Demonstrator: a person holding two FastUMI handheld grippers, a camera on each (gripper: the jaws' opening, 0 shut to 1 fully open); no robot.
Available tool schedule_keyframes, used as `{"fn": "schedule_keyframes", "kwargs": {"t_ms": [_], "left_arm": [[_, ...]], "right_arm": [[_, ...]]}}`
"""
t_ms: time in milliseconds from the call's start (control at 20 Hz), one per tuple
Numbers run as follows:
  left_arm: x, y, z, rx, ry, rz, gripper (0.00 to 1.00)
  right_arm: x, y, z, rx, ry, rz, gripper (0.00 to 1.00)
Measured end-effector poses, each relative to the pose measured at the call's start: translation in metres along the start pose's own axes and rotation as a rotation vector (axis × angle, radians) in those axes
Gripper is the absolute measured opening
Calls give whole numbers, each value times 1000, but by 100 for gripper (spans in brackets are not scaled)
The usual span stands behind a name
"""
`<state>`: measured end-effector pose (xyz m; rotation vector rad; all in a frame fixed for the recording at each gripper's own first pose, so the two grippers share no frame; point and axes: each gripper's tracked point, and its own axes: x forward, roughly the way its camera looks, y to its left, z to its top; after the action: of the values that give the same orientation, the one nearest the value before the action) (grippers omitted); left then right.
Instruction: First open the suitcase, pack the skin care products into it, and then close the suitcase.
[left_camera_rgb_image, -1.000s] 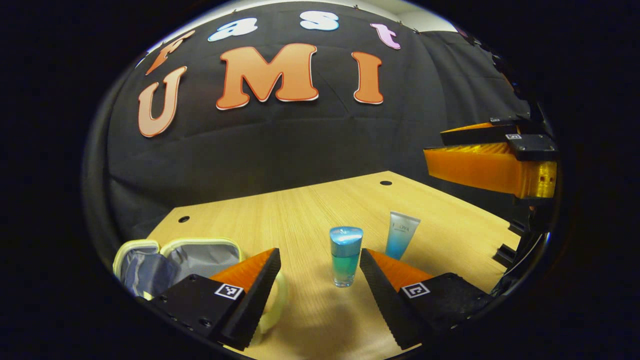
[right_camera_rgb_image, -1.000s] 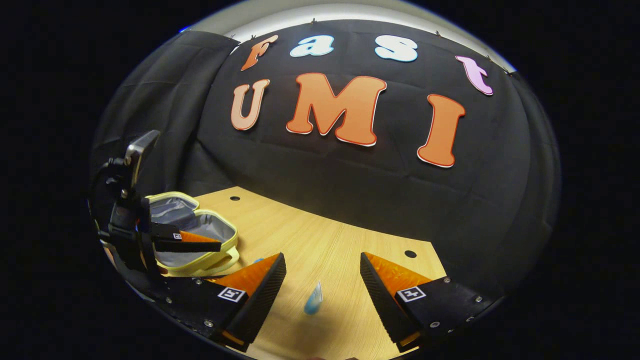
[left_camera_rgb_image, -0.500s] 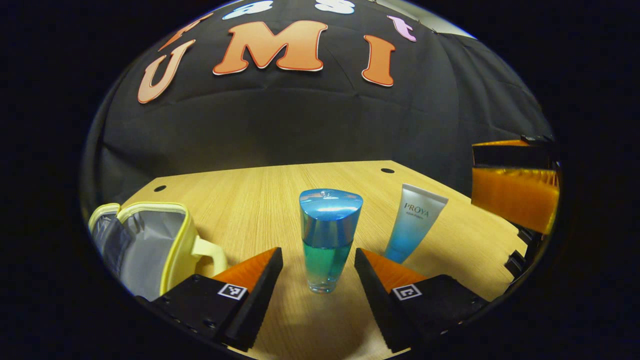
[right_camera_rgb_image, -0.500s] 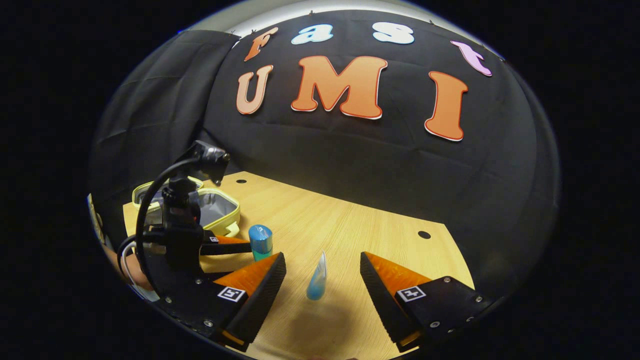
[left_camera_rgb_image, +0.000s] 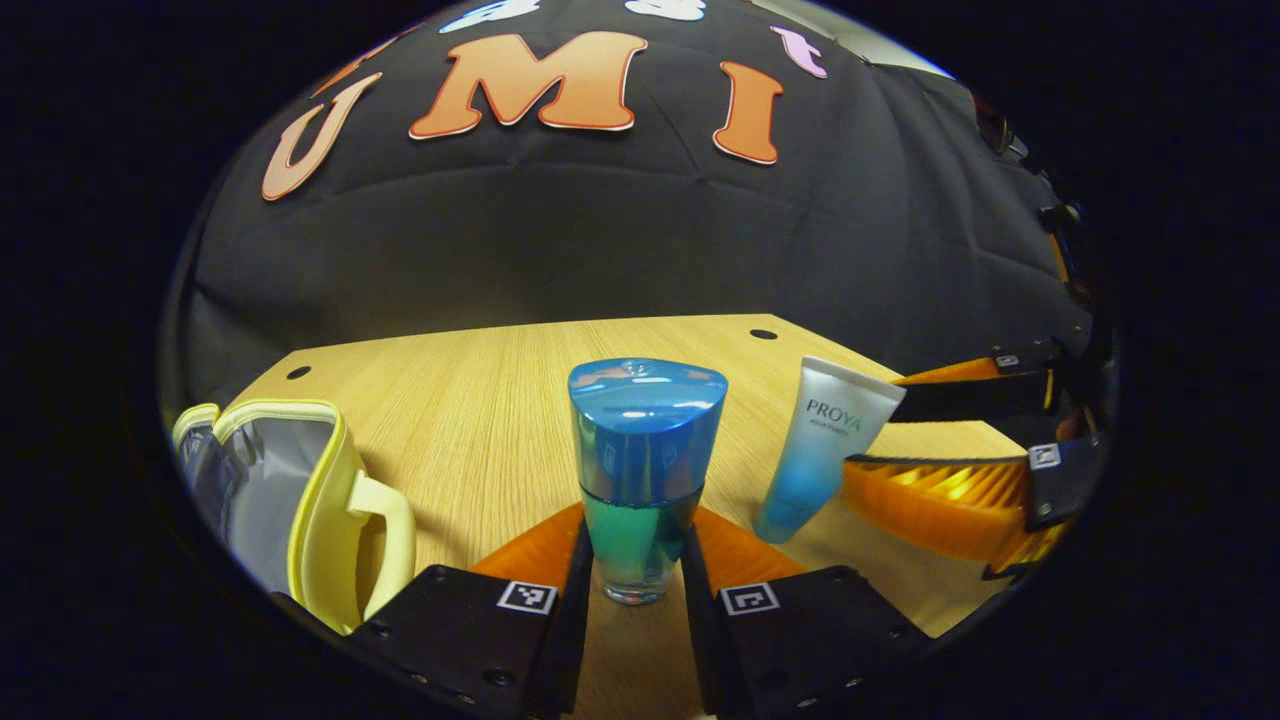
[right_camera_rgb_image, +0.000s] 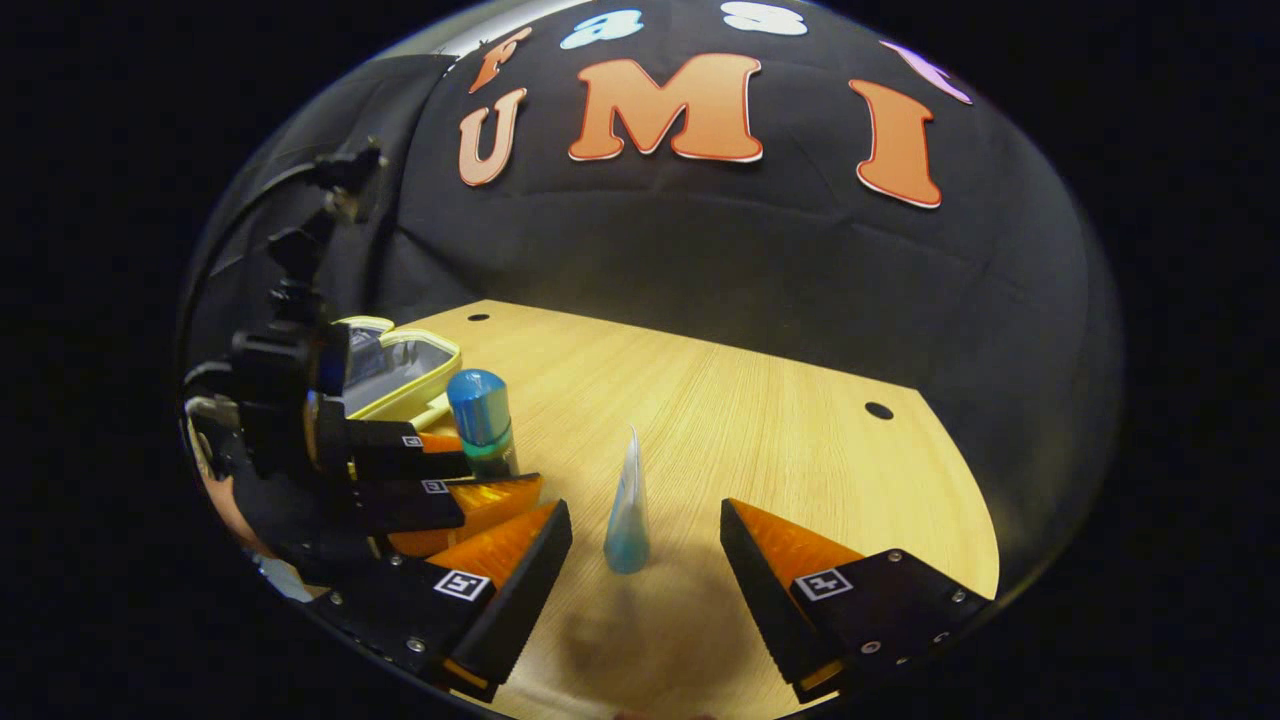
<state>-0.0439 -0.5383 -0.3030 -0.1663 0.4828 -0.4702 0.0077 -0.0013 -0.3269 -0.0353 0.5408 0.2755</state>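
A blue-capped bottle (left_camera_rgb_image: 645, 420) of teal liquid stands upright on the wooden table (left_camera_rgb_image: 480, 400). My left gripper (left_camera_rgb_image: 638, 522) is shut on its lower half, both fingers pressing its sides. To its right a white and blue tube (left_camera_rgb_image: 825, 445) stands on its cap. In the right gripper view the tube (right_camera_rgb_image: 626, 515) sits between the spread fingers of my open right gripper (right_camera_rgb_image: 644, 508), touching neither. The yellow-edged suitcase (left_camera_rgb_image: 300, 480) lies open at the left, its grey lining showing. The right gripper view also has the bottle (right_camera_rgb_image: 480, 405), the left gripper (right_camera_rgb_image: 485, 468) and the suitcase (right_camera_rgb_image: 405, 360).
The right gripper (left_camera_rgb_image: 950, 450) reaches in from the right edge of the left gripper view, beside the tube. The suitcase handle (left_camera_rgb_image: 385, 530) juts toward the bottle. Bare tabletop (right_camera_rgb_image: 800, 440) stretches behind and to the right of the tube, up to the black cloth wall.
My left gripper moved forward around the bottle and shut on it. My right gripper dropped lower and closer, so the tube now stands between its open fingers.
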Motion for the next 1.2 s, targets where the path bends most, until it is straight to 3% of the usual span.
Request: {"fn": "schedule_keyframes", "kwargs": {"t_ms": [400,500,650,850,1050,1200], "left_arm": [[-50,21,64,5,-1,45,45],[-63,31,78,-1,-10,67,45],[-83,47,94,-1,-30,108,45],[-103,68,104,0,-43,156,45],[-120,83,116,-7,-74,193,45],[-132,95,125,-23,-82,208,45]], "right_arm": [[29,12,-20,19,91,40,90],[40,10,-30,11,139,10,82],[47,23,-41,45,168,65,67],[54,24,-34,105,173,67,42],[46,25,-23,108,176,75,41],[27,29,13,102,131,85,40]]}}
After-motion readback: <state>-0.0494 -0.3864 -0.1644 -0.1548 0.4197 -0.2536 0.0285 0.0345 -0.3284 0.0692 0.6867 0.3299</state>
